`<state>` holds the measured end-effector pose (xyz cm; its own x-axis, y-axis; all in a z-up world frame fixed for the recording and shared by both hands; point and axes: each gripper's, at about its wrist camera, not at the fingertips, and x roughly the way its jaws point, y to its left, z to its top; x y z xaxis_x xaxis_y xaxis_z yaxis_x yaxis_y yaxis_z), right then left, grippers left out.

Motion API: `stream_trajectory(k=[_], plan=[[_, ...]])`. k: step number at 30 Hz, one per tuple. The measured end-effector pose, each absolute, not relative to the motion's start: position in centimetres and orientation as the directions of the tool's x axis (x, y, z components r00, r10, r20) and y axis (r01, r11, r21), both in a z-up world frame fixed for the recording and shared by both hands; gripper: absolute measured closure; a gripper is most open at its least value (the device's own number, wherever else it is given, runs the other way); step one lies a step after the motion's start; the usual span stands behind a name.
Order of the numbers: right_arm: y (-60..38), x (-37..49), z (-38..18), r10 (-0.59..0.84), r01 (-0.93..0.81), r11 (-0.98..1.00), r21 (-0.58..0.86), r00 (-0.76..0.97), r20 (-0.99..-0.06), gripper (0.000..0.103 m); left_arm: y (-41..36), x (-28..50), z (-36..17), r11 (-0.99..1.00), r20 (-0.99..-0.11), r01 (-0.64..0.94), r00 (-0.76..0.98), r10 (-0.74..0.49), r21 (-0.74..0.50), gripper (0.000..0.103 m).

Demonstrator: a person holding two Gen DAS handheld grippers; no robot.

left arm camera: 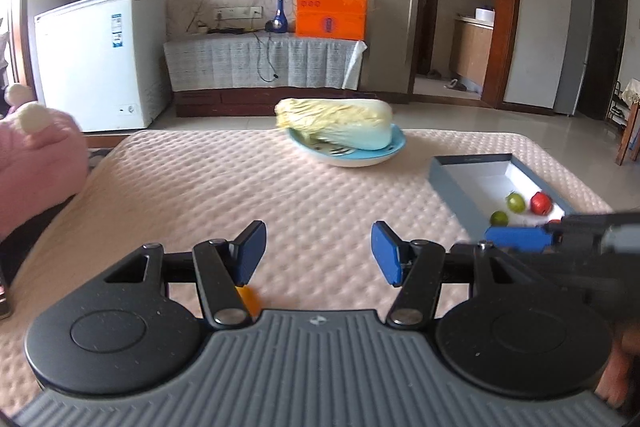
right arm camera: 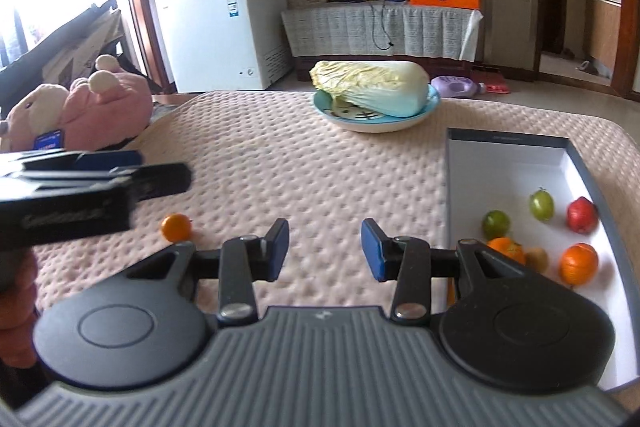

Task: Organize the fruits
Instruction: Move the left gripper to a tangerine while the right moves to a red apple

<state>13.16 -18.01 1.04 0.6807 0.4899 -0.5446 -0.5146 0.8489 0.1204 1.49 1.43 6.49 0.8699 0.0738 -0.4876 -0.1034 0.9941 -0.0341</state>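
Observation:
One small orange (right arm camera: 176,227) lies alone on the pink quilted table (right arm camera: 304,167), left of my right gripper (right arm camera: 325,251), which is open with nothing between its blue pads. The left gripper (left arm camera: 319,253) is open too and holds nothing; a bit of that orange (left arm camera: 248,297) shows under its left finger. On the right, the grey box (right arm camera: 508,139) with a white inside holds two green fruits (right arm camera: 496,224), a red one (right arm camera: 582,215), two oranges (right arm camera: 578,264) and a brown kiwi (right arm camera: 536,259). Each view shows the other gripper from the side: left gripper (right arm camera: 160,171), right gripper (left arm camera: 536,233).
A napa cabbage (right arm camera: 372,87) lies on a blue plate (right arm camera: 376,127) at the table's far middle. A pink plush toy (right arm camera: 100,103) sits off the left edge. Beyond the table stand a white freezer (right arm camera: 216,27) and a cloth-covered cabinet (right arm camera: 380,31).

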Motion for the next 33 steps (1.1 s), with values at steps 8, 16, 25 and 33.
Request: stream_trajectory(k=[8, 16, 25, 33], plan=[[-16.3, 12.5, 0.4, 0.49, -0.549, 0.832, 0.076, 0.665, -0.564, 0.06, 6.6, -1.0, 5.3, 0.973, -0.507, -0.203, 0.853, 0.122, -0.107, 0.039], [-15.9, 11.9, -0.2, 0.478, -0.56, 0.827, 0.047, 0.658, -0.582, 0.06, 7.0, -0.9, 4.4, 0.984, -0.52, -0.162, 0.848, 0.101, -0.073, 0.039], [-11.9, 9.8, -1.1, 0.534, -0.665, 0.747, 0.004, 0.597, -0.599, 0.06, 7.0, 1.3, 2.1, 0.989, -0.588, -0.139, 0.805, 0.08, -0.057, 0.044], [-8.8, 9.0, -2.5, 0.563, -0.733, 0.68, -0.011, 0.531, -0.634, 0.06, 7.8, 2.4, 0.9, 0.986, -0.601, -0.146, 0.796, 0.072, -0.075, 0.045]])
